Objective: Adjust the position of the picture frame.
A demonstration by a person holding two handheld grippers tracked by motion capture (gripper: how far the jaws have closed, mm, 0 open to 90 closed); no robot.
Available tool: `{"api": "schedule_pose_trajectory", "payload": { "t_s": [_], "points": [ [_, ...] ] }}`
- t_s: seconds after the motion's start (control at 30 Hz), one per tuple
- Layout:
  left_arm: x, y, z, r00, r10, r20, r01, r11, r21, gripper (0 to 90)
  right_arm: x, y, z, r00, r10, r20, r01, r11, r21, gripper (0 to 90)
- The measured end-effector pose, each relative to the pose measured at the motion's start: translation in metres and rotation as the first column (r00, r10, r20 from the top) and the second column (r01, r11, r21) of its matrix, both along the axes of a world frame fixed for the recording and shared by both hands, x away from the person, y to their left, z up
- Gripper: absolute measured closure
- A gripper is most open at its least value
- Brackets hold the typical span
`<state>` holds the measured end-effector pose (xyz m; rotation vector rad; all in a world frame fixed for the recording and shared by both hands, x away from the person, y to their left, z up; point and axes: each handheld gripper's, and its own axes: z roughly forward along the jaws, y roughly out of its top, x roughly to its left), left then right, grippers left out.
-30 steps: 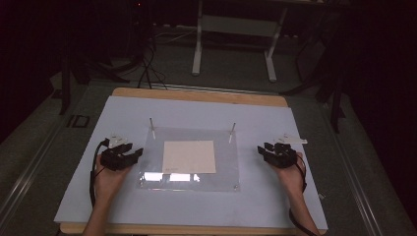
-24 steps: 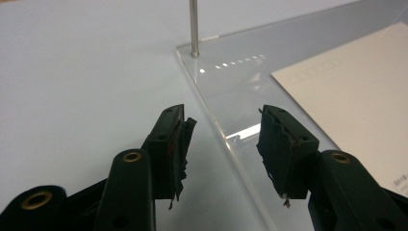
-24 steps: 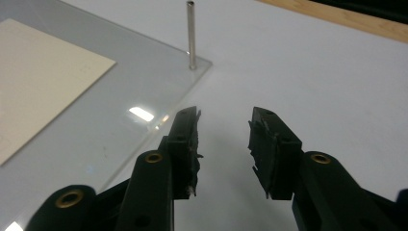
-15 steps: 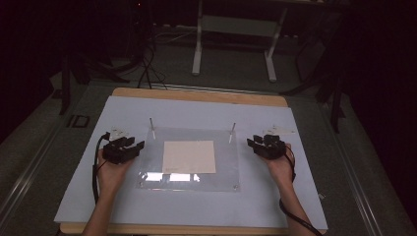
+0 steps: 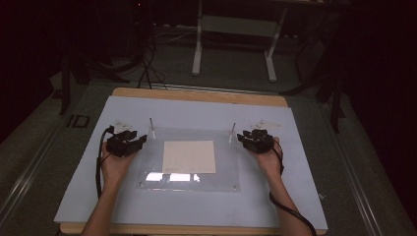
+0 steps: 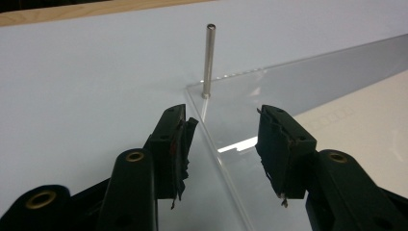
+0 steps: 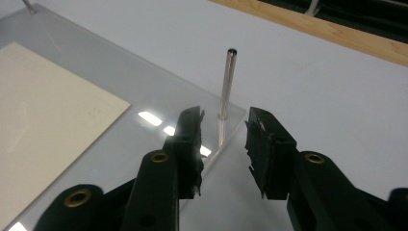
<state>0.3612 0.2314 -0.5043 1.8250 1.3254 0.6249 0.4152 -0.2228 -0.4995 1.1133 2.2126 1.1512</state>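
A clear acrylic plate [image 5: 223, 164] lies on the pale mat with a cream sheet [image 5: 189, 156] at its middle. A thin metal pin stands at each far corner: the left pin [image 5: 153, 129] [image 6: 209, 60] and the right pin [image 5: 231, 132] [image 7: 228, 82]. My left gripper [image 5: 138, 140] [image 6: 224, 118] is at the plate's left edge, open, and the edge runs between its jaws just short of the pin. My right gripper [image 5: 244, 138] [image 7: 225, 118] is open astride the right far corner, close behind that pin. Both pairs of jaws have just been closing a little and touch nothing.
The pale mat [image 5: 196, 113] covers a wooden table whose far edge [image 5: 196, 96] shows beyond it. Small paper labels [image 5: 268, 124] lie on the mat behind each gripper. A metal stand [image 5: 236, 29] and cables are on the dark floor beyond.
Both hands have moved inward and away from the person, the right farther than the left. Each gripper now sits by its pin.
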Motion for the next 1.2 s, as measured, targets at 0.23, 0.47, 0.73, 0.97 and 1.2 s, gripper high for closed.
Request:
{"api": "schedule_pose_trajectory", "payload": {
  "t_s": [0.23, 0.47, 0.73, 0.97, 1.2],
  "points": [
    [0.008, -0.001, -0.003, 0.9999, 0.015, -0.007, -0.015, 0.9999, 0.005, 51.6, 0.011, -0.001, -0.001, 0.9997, -0.025, -0.008, 0.025, 0.999, 0.037, 64.2],
    [0.018, -0.003, -0.004, 0.9995, 0.030, -0.013, -0.030, 0.9995, 0.009, 50.1, 0.017, 0.005, -0.002, 0.9998, -0.021, -0.002, 0.021, 1.000, 0.019, 65.0],
    [0.031, -0.004, -0.006, 0.9991, 0.029, -0.030, -0.030, 0.9990, -0.032, 53.0, 0.026, 0.018, -0.001, 0.9999, -0.009, 0.005, 0.009, 1.000, -0.005, 65.2],
    [0.046, -0.014, -0.005, 0.9987, 0.046, -0.021, -0.047, 0.9978, -0.048, 54.1, 0.031, 0.030, -0.007, 0.9994, -0.032, -0.009, 0.033, 0.999, 0.012, 66.2],
    [0.061, -0.022, -0.011, 0.9991, 0.037, -0.022, -0.038, 0.9975, -0.060, 59.5, 0.035, 0.029, -0.011, 0.9982, -0.056, -0.021, 0.057, 0.998, 0.026, 72.2]
  ]
}}
